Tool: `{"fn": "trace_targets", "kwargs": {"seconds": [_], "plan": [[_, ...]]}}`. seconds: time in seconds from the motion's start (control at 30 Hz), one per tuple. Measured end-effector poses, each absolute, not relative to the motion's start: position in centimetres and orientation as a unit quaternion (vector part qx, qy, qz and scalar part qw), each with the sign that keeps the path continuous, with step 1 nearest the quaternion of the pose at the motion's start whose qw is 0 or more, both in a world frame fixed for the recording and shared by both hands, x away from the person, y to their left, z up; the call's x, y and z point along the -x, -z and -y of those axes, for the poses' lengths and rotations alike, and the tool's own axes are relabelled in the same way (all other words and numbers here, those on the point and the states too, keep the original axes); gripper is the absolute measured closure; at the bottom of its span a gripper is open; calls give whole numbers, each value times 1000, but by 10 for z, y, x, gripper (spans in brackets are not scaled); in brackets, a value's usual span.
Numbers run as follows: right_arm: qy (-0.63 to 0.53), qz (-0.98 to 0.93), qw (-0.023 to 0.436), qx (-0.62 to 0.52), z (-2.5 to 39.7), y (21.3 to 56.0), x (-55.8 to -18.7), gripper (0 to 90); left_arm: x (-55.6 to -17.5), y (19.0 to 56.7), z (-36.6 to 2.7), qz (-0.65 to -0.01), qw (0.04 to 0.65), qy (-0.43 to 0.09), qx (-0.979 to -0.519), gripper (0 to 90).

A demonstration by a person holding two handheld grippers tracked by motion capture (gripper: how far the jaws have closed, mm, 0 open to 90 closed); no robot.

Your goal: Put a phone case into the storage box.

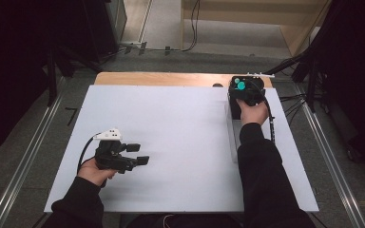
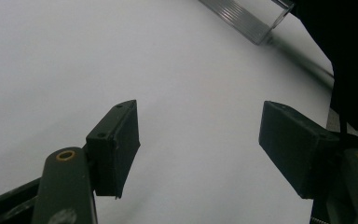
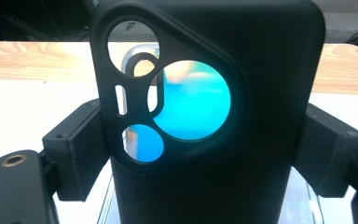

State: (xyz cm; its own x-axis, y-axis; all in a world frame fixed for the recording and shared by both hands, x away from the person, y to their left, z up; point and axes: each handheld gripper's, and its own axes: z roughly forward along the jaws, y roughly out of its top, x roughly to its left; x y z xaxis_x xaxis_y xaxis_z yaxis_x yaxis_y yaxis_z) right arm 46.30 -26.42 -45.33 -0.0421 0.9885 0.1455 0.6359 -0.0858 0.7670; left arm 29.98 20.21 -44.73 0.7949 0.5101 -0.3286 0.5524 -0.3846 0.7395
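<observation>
Filling the right gripper view up close: a black phone case (image 3: 214, 116), upright, clamped between the right claw (image 3: 205, 154), teal glowing through its camera cutouts. Showing from the high view at the table's (image 1: 171, 123) far right edge. Gaping wide and empty over bare white surface: the left claw (image 2: 200, 149), with a clear ribbed strip (image 2: 242, 18) beyond.

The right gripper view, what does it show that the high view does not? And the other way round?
The right gripper view alone shows the black phone case close up: its camera cut-outs and the two jaws pressed against its sides. The high view alone shows the left gripper, open above the white table, and both of the person's arms. Both views show the case held in the right gripper near the table's far wooden edge.
</observation>
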Motion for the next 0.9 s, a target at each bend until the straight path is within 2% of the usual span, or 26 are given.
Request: {"fn": "trace_targets", "kwargs": {"seconds": [0.33, 0.57, 0.63, 0.9], "plan": [[-355, -634, 243, -643, 264, 457, -465, 106, -300, 447, -202, -320, 454, 23, -831, 295], [-367, -637, 230, -638, 267, 458, -465, 71, -301, 447, -201, -320, 453, 24, -832, 295], [-370, -637, 230, -636, 267, 458, -466, 13, -301, 447, -201, -319, 454, 24, -832, 295], [-377, -641, 227, -629, 268, 456, -465, 0, -301, 447, -201, -321, 454, 23, -830, 295]]}}
